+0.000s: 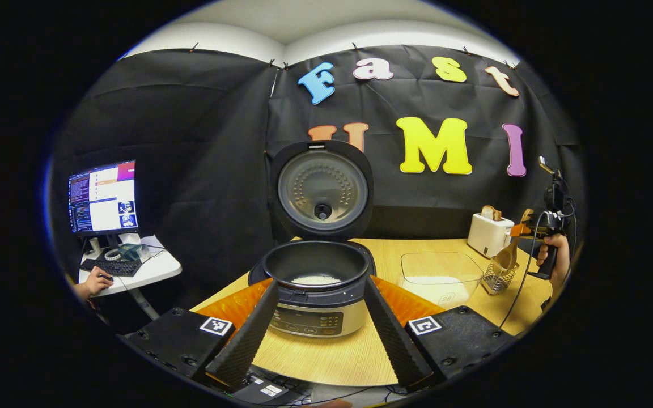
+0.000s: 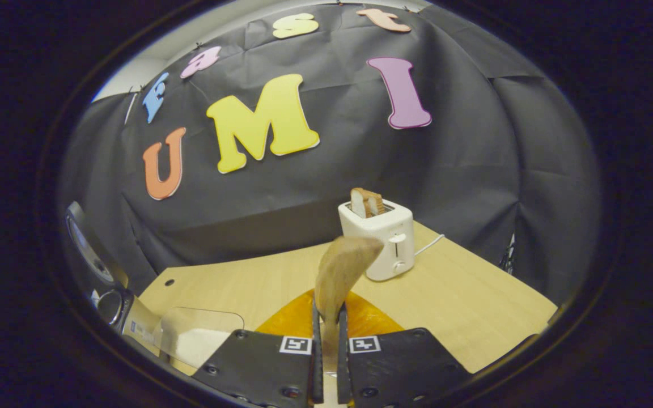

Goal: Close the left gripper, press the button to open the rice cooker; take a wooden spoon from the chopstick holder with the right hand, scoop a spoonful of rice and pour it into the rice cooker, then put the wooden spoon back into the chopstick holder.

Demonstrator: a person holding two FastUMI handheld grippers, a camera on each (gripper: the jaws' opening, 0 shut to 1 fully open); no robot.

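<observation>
now wooden spoon point(image 2: 342, 266) between right jaws

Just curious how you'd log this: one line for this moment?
rice cooker open, rice inside | right gripper shut on wooden spoon | left gripper open

Your left gripper point(image 1: 318, 323) has two long ribbed fingers point(image 1: 245, 334) on black screwed blocks, each block carrying a square black-and-white marker, with orange plastic behind. Your right gripper point(image 2: 327, 340) has the same black blocks, screws, paired markers and orange base. In the left gripper view it shows a black handle under your hand point(image 1: 555, 258), with a black cable hanging down.
</observation>
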